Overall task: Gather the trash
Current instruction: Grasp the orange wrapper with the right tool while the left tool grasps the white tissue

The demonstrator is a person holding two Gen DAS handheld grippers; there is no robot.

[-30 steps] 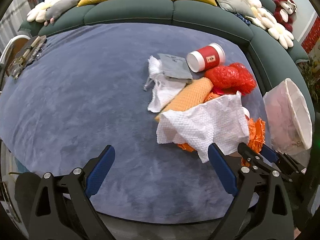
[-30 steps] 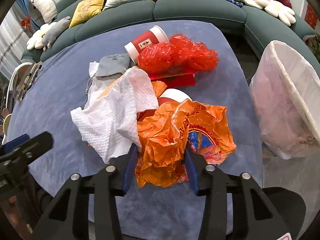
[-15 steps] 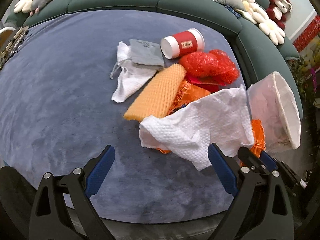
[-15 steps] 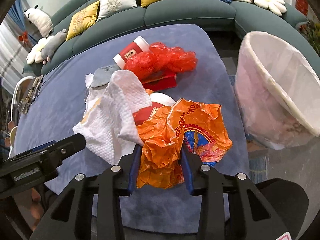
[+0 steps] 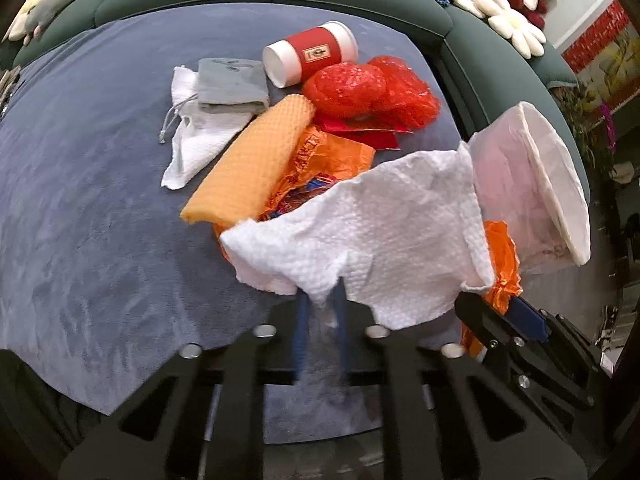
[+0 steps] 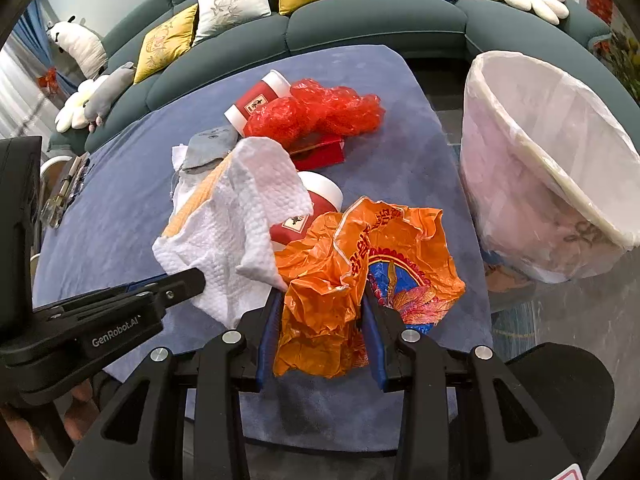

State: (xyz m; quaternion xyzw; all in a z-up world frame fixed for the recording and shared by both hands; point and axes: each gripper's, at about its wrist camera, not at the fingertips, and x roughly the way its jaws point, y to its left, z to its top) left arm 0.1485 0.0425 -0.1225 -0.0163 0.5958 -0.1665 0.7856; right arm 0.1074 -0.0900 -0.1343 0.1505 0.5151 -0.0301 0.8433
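White paper towel (image 5: 384,240) pinched in my left fingers (image 5: 322,304), which have just been closing; orange plastic bag (image 6: 344,280) clenched in my right fingers (image 6: 322,312).
Both hang just above the bench (image 5: 100,208); I lift clear before swinging to the lined bin (image 6: 552,168) nearby.

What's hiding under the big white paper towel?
In the right wrist view, a red-and-white paper cup and an orange waffle cloth peek from under the white paper towel. The rest of both is covered, so anything else beneath cannot be seen.
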